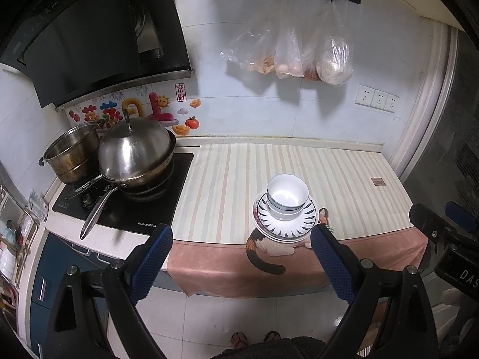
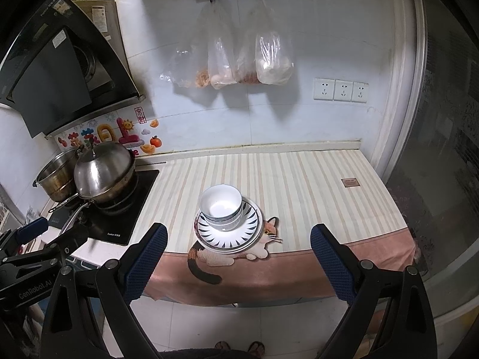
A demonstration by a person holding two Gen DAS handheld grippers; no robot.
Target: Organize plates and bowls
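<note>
White porcelain was gathered into a single pile near the front edge of the worktop (image 2: 299,173): nested bowls (image 2: 221,203) sat upright on a stack of plates (image 2: 229,234), the top plate rimmed with dark leaf-like strokes. The pile rested on a striped cloth (image 1: 239,173), partly covering the cat printed on its pink border, and stood well apart from the stove (image 1: 125,206) with its lidded pan (image 1: 134,152) and steel pot (image 1: 71,155). Smaller pieces on top of wider ones made a stable tower, and consolidating the crockery this way probably served the tidying: one footprint instead of several.

Both tools hung back over the floor, short of the worktop's edge and touching nothing. The left gripper (image 1: 241,264) had its blue-padded fingers (image 1: 152,260) spread wide with nothing between them; the pile lay ahead and to its right. The right gripper (image 2: 239,261) was likewise spread and empty, with the pile ahead and slightly to its left. That stance suggested either a finished stack or readiness for a fresh approach; I could not tell which. Any lift would need care, since the bowls merely sat loose on the plates.
</note>
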